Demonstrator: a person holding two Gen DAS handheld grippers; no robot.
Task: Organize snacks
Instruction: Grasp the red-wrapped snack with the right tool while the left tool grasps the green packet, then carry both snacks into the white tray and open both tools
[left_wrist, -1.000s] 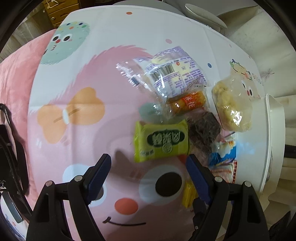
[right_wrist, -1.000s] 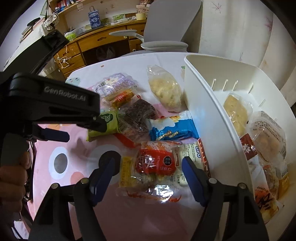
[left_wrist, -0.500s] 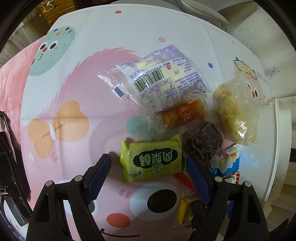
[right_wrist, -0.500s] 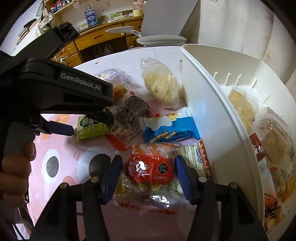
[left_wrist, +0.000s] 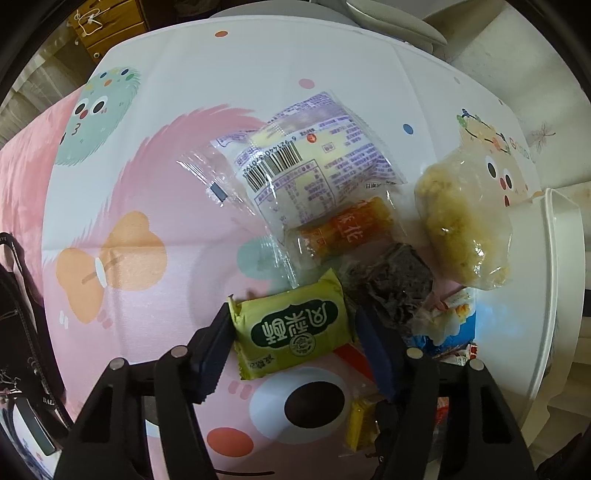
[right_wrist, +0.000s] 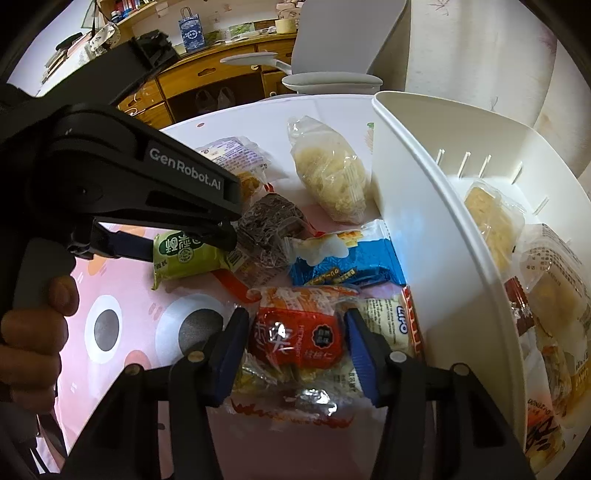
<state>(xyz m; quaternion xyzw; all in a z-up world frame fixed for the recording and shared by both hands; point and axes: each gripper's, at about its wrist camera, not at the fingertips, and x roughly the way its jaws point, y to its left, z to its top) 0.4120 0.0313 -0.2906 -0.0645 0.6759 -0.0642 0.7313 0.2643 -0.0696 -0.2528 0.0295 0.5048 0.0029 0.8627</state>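
Both grippers are closing, each straddling one packet: left gripper (left_wrist: 295, 339) the green pastry packet (left_wrist: 291, 328), right gripper (right_wrist: 295, 339) the red snack packet (right_wrist: 295, 334). Pad contact cannot be confirmed. Next: lifting into the white bin (right_wrist: 443, 236) alongside.

Room behind the grey office chair (right_wrist: 332, 44)

To the chair's left runs a wooden cabinet (right_wrist: 207, 79) with drawers and an open bay — a blue paper bag (right_wrist: 191, 28) and small clutter sit on top, books higher up at the far left. In front of the chair, the surface wears a cartoon-printed cloth (left_wrist: 122, 236) — pink, with a green fuzzy face.
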